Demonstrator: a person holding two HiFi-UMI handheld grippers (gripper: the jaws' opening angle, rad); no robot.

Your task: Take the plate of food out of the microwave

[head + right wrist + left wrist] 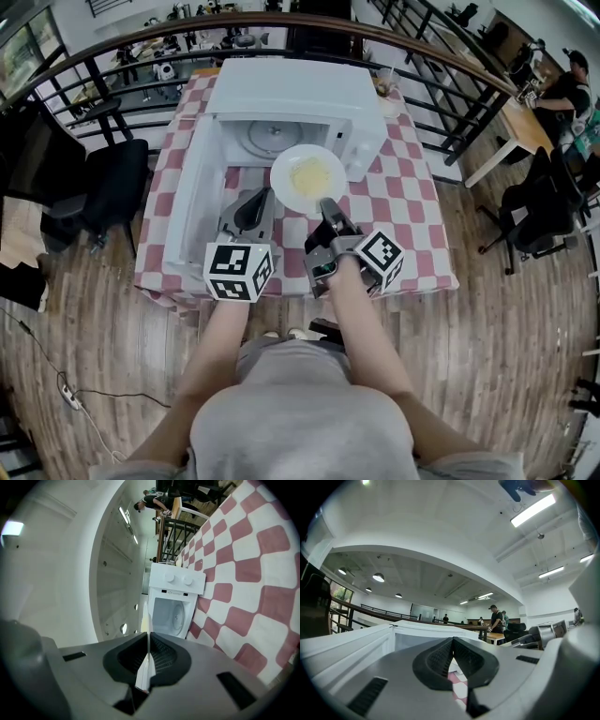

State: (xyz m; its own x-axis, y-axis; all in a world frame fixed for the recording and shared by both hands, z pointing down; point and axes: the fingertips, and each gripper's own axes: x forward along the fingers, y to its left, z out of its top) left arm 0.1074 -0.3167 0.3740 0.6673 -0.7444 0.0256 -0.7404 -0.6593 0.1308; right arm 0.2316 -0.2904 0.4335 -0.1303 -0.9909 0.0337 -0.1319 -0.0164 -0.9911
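Stands at the near edge of a table (417,220) covered by a red-and-white checked cloth (412,178), with left forearm (220,342) and right forearm (361,328) both stretched forward and roughly level, side by side. Reaches the right gripper (328,206) toward the open microwave (281,89), rolled onto its side so that the cloth fills the right of the right gripper view, with its marker cube (380,258) at the near end. Clenches that gripper's jaws on the near rim of the plate (307,178), seen in the right gripper view as a thin white edge (145,667) pinched between the dark ribbed pads (164,656). Holds the plate flat, a pale yellow heap of food (310,175) in its middle, outside the microwave, just in front of its mouth and over the cloth. Shows the door (192,187) swung wide to the left and the round turntable (272,138) on the floor of the cavity. Sets the left gripper (251,208) just left of the plate, between it and the door, apart from the plate and pointing far, toward the microwave. Presses the left jaws together at their tips on nothing, with only a sliver of checked cloth visible past the dark pads (440,660) in the left gripper view. Carries the left marker cube (239,270) at the near end, over the table's near edge.
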